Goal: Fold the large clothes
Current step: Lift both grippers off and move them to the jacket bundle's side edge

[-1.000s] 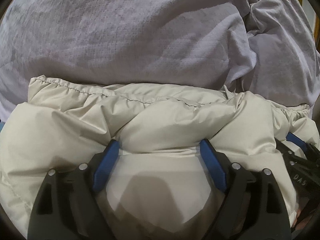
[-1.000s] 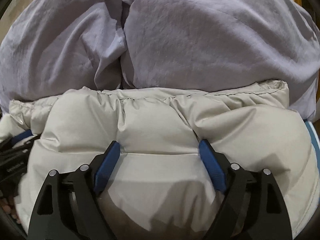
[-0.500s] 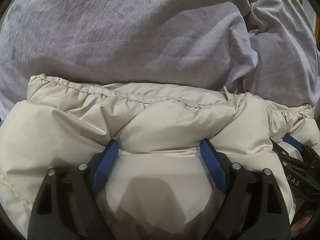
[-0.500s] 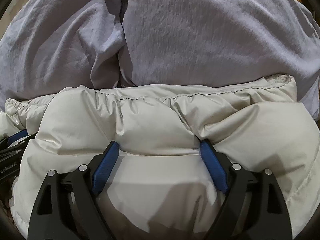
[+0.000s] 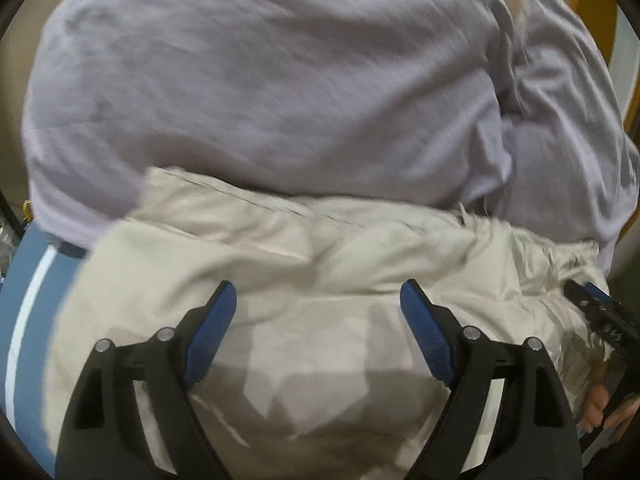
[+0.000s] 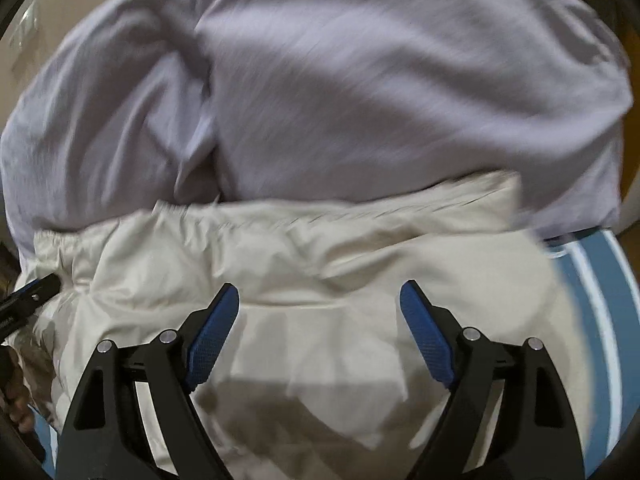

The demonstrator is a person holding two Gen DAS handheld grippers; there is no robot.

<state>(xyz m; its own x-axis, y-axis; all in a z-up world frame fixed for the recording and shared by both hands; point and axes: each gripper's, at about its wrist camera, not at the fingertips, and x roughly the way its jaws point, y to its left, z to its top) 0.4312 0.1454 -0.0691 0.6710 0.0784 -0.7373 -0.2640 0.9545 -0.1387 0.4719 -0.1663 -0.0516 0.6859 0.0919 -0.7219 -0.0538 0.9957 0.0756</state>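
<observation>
1. The left gripper (image 5: 318, 294) hangs with jaws spread wide, gripping nothing, over the cream puffer jacket (image 5: 280, 248).
2. The right gripper (image 6: 319, 295) likewise.
3. The jacket lies against lilac bedding (image 5: 260, 80).
4. No writing is legible.

- The puffer jacket (image 5: 280, 256) is cream cloth with a faint satin sheen, padded and puffy, with stitched quilting seams and a gathered, crinkled edge (image 6: 120, 220).
- The lilac garment (image 5: 260, 80) filling the upper part of both frames is thin matt cloth, finely wrinkled, with soft folds (image 6: 400, 80).
- The left tool (image 5: 318, 292) has matt black plastic arms with small shiny metal rivets; its blue pads (image 5: 212, 332) look rubbery and finely textured.
- The right tool (image 6: 319, 292) is the same: black plastic, metal rivets, blue pads (image 6: 212, 336) with a fine grid pattern.
- The surface under the clothes (image 5: 28, 304), at the lower left of the left view, is smooth and blue with a white stripe; its material cannot be told.
</observation>
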